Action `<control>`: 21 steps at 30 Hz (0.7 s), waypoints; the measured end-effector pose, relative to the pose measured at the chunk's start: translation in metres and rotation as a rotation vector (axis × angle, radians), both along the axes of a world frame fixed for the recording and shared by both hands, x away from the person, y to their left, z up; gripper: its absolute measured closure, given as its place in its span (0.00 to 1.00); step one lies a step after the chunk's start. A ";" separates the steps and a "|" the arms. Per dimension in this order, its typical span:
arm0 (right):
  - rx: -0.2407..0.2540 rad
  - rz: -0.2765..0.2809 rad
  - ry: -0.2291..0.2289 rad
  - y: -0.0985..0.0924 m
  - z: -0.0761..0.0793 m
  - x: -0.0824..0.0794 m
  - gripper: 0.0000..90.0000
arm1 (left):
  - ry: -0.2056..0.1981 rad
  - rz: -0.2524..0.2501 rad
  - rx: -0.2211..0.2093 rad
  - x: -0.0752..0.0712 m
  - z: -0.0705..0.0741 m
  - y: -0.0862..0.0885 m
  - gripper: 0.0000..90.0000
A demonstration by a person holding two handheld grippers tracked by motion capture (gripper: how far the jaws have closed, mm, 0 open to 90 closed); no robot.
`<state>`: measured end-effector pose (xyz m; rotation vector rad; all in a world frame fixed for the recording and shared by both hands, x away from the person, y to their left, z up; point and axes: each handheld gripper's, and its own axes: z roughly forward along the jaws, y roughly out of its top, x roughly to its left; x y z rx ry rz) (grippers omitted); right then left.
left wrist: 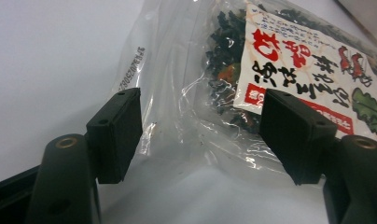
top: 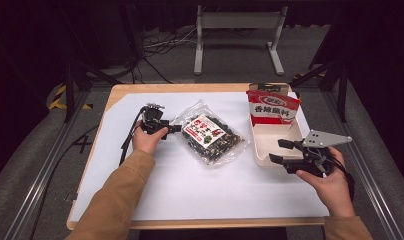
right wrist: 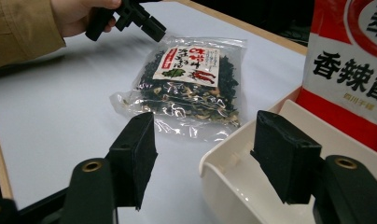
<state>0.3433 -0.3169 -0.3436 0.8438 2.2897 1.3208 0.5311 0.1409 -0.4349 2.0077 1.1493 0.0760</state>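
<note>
Clear bag of dried greens (top: pixel 210 137) lies flat mid-desk (top: pixel 190 195), just left of the white tray (top: pixel 270 142), probably next to go in beside the red packet (top: pixel 273 107) standing there. Left gripper (top: pixel 174 128) at the bag's left edge, jaws wide apart straddling its corner, nothing clamped yet. Right gripper (top: pixel 280 151) at tray's near rim, jaws open, empty, maybe steadying it

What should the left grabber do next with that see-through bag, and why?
Probably slide forward a little and shut on the bag's clear edge. The left gripper is open, its jaws on either side of that edge but not yet pinching it, and the bag lies flat on the table.
</note>
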 end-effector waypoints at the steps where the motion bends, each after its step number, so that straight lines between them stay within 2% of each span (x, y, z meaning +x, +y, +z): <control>1: 0.005 -0.001 0.012 0.001 -0.002 -0.001 0.46 | -0.001 0.007 -0.004 0.001 -0.002 0.000 0.36; 5: 0.014 -0.007 0.019 0.002 -0.004 -0.004 0.46 | -0.004 0.015 0.002 0.004 -0.007 -0.001 0.36; 10: 0.022 -0.023 0.017 -0.001 -0.004 -0.008 0.46 | -0.029 0.015 -0.019 0.007 -0.013 -0.005 0.37; 14: 0.022 -0.028 0.021 -0.002 -0.006 -0.009 0.46 | -0.049 0.011 -0.003 0.007 -0.015 -0.008 0.38; 17: 0.016 -0.026 0.023 -0.001 -0.008 -0.010 0.45 | -0.057 0.014 0.001 0.007 -0.015 -0.009 0.42; 19: 0.016 -0.026 0.023 0.000 -0.007 -0.010 0.45 | -0.064 0.021 0.021 0.006 -0.014 -0.010 0.52; 21: 0.020 -0.027 0.023 0.000 -0.007 -0.010 0.45 | -0.064 0.023 0.041 0.006 -0.013 -0.013 0.56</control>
